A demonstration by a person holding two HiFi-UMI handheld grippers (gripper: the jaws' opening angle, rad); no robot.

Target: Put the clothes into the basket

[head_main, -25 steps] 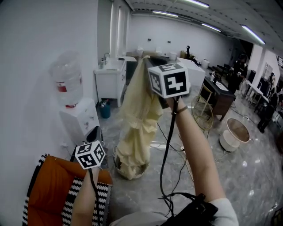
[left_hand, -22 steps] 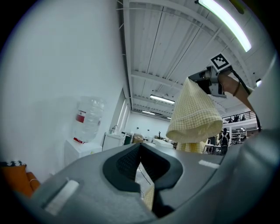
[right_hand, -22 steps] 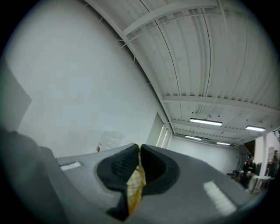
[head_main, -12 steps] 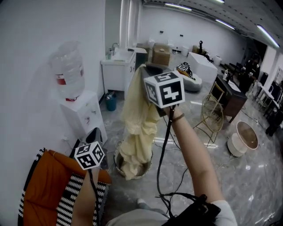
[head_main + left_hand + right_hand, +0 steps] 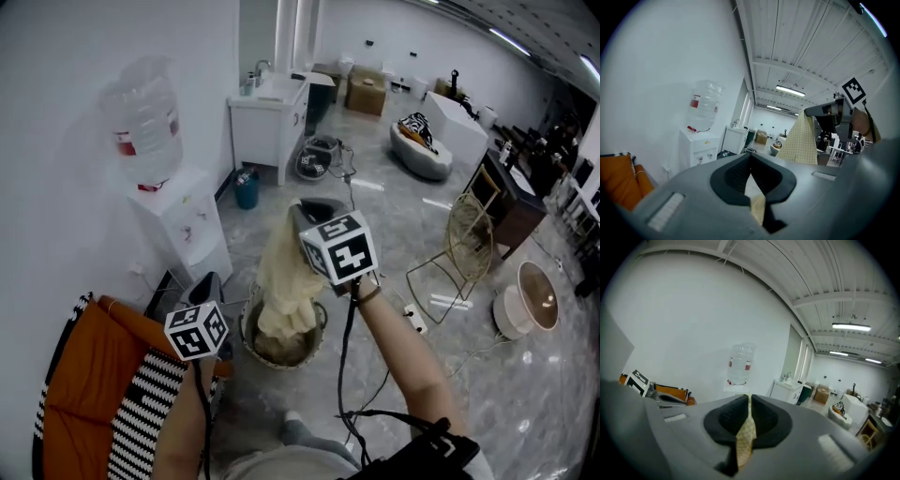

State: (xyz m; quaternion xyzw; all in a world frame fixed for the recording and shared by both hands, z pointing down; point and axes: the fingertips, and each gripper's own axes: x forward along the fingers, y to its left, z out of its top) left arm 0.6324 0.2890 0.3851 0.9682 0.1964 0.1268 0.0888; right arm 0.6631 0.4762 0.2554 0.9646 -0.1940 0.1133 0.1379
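The pale yellow garment point(image 5: 284, 281) is clamped at its top edge between the closed jaws of the right tool point(image 5: 307, 214) and hangs straight down below that tool, with its lower end gathered inside the round woven basket point(image 5: 248, 336) on the floor beneath. The left tool point(image 5: 208, 281), whose jaws are seen brought together at the tips, is held lower and well apart from the garment, to the left of the right tool. An orange chair point(image 5: 84, 375) lies just below the left tool and a water dispenser point(image 5: 183, 230) stands beyond it by the wall.
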